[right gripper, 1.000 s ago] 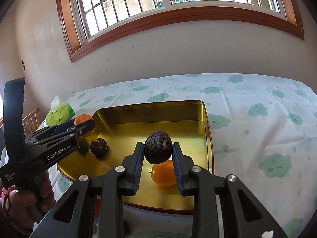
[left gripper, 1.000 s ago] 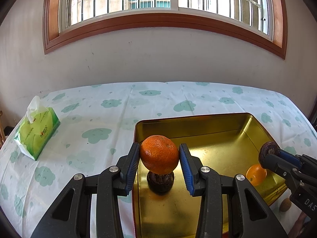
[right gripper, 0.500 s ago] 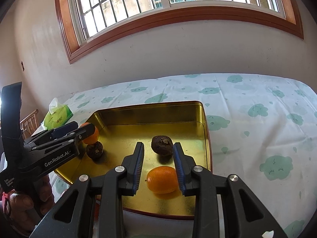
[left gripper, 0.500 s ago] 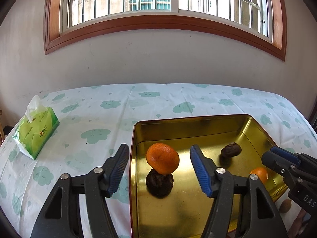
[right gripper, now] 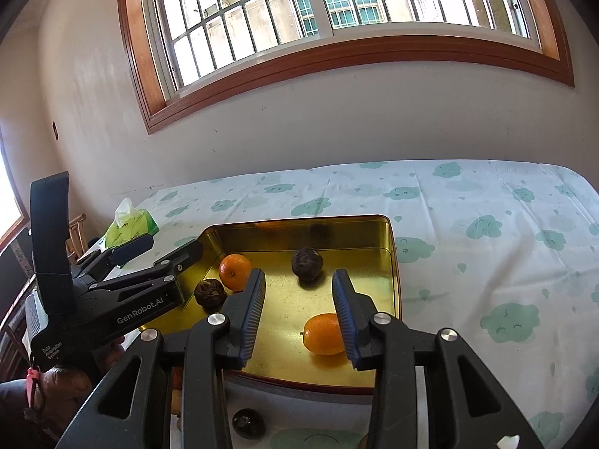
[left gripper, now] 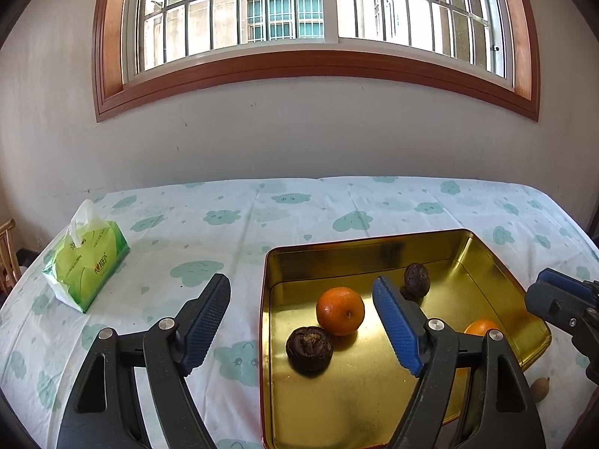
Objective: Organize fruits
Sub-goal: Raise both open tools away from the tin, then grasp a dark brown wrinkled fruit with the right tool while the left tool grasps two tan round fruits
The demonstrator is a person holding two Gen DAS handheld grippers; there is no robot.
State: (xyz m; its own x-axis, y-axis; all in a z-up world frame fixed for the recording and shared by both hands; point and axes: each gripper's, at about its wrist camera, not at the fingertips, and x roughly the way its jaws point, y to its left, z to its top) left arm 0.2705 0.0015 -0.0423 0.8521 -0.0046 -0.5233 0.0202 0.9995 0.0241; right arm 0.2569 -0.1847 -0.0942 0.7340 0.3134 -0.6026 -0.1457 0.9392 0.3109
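A gold metal tray (left gripper: 498, 262) (right gripper: 389, 262) lies on the clouded tablecloth. In it are a round orange (left gripper: 340, 310) (right gripper: 235, 271), a dark wrinkled fruit (left gripper: 309, 348) (right gripper: 209, 292) beside it, a second dark fruit (left gripper: 416, 281) (right gripper: 307, 263) farther back, and a smaller orange (left gripper: 481, 327) (right gripper: 324, 333). My left gripper (left gripper: 299, 321) is open and empty, held back above the tray's left edge. My right gripper (right gripper: 298, 312) is open and empty above the tray's near side, next to the smaller orange.
A green tissue pack (left gripper: 88, 262) (right gripper: 131, 226) sits at the table's left. A small tan fruit (left gripper: 539, 389) lies off the tray by the near edge. A dark fruit (right gripper: 248, 423) lies on the cloth below my right gripper. A wall stands behind the table.
Both grippers opened and let go their fruit: the orange now rests in the tray beside the dark fruit, the second dark fruit lies farther back. Both grippers drew back and up.
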